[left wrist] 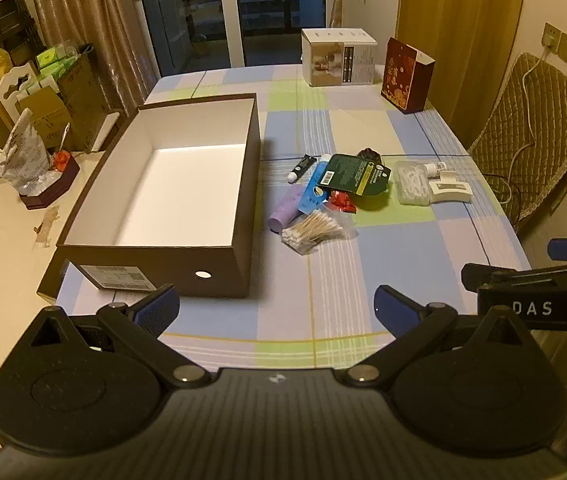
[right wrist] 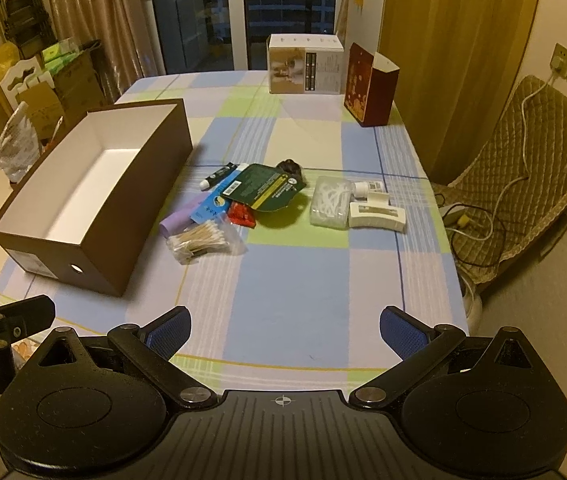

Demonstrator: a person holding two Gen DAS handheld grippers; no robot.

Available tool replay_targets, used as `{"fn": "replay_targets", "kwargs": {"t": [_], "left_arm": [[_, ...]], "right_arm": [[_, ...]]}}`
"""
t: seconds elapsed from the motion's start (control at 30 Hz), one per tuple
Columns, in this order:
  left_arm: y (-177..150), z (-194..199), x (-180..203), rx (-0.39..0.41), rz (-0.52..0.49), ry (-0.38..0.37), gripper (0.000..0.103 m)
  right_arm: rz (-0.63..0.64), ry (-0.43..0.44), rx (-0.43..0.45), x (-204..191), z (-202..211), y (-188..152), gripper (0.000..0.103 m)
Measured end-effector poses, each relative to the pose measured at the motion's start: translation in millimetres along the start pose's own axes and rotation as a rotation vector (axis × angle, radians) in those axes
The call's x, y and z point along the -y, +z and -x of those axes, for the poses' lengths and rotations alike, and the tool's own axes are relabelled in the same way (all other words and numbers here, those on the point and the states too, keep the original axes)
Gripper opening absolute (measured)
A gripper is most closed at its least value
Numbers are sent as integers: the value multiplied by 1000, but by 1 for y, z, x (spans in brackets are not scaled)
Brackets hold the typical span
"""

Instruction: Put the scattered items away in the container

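Checked tabletop [right wrist: 283, 280] carrying brown box [left wrist: 239, 216], standing empty; scattered items lying right of box. Left tool [left wrist: 277, 308] and right tool [right wrist: 283, 330] hovering near box, both spread, gripping nothing.

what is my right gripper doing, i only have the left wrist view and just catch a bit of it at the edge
observer: The right gripper is open, with nothing between its blue pads. It hangs over the checked tablecloth, short of the scattered items.
operator: anything low down past the table's right edge
observer: Yes. A tangle of black and white cables with a small yellow piece lies beside the quilted chair cover.
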State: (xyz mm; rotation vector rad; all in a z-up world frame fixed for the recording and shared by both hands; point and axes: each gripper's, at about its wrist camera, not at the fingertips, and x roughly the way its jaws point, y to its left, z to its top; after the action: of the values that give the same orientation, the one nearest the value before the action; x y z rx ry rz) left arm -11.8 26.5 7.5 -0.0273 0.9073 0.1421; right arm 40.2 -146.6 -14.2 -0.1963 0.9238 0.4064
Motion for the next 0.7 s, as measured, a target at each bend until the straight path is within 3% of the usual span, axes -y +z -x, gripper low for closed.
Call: {"fn": "replay_targets", "kwargs": {"t": [0.7], "left_arm": [[-4, -15, 5, -38, -9, -10, 102]], "right_arm": [[-17, 15, -21, 7, -9, -5, 103]]}}
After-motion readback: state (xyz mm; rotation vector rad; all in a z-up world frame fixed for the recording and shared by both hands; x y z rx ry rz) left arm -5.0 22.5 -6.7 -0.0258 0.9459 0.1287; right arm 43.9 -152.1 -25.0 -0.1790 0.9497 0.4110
